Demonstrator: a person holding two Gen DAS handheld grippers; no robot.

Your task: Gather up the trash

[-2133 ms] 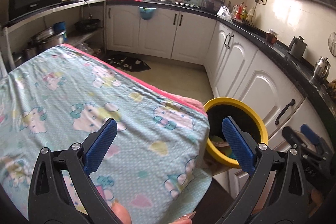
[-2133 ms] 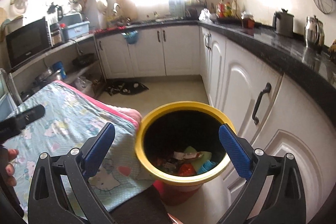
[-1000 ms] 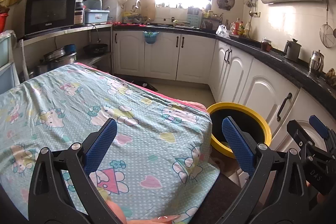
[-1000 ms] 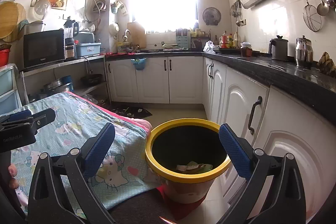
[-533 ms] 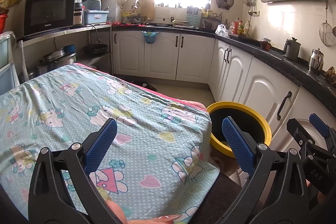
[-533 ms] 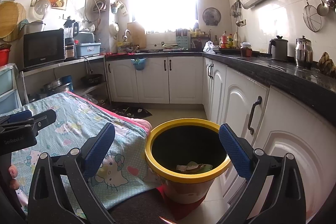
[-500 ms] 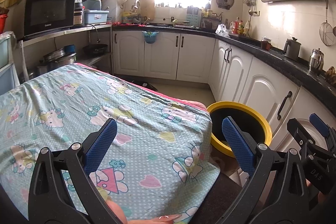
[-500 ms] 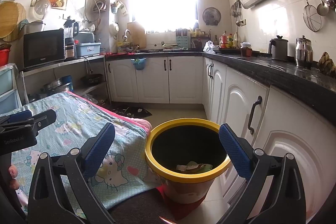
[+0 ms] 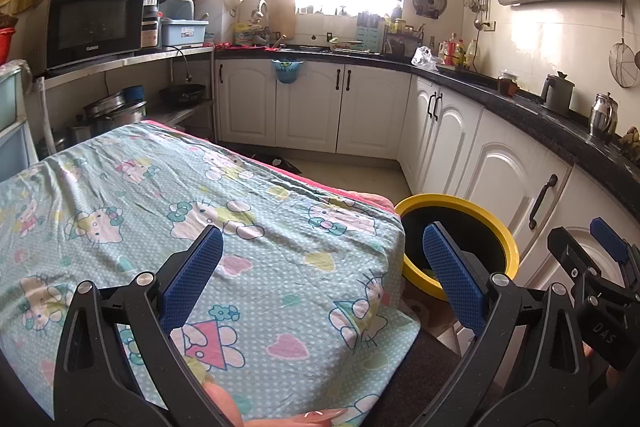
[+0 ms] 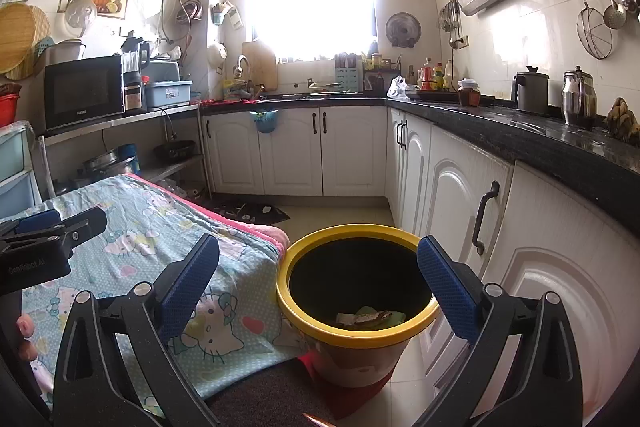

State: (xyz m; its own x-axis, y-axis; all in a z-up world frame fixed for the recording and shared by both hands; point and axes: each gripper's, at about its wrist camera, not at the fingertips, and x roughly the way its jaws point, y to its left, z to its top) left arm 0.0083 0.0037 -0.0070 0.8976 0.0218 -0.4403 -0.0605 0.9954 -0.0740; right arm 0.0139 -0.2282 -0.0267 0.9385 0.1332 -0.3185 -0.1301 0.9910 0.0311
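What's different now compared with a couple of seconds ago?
Both grippers, the left gripper and the right gripper, tilted up and drew back from the yellow bin, so less of the trash inside shows. Nothing was grabbed or dropped. Both jaws stayed open; bin and patterned cloth stayed put.
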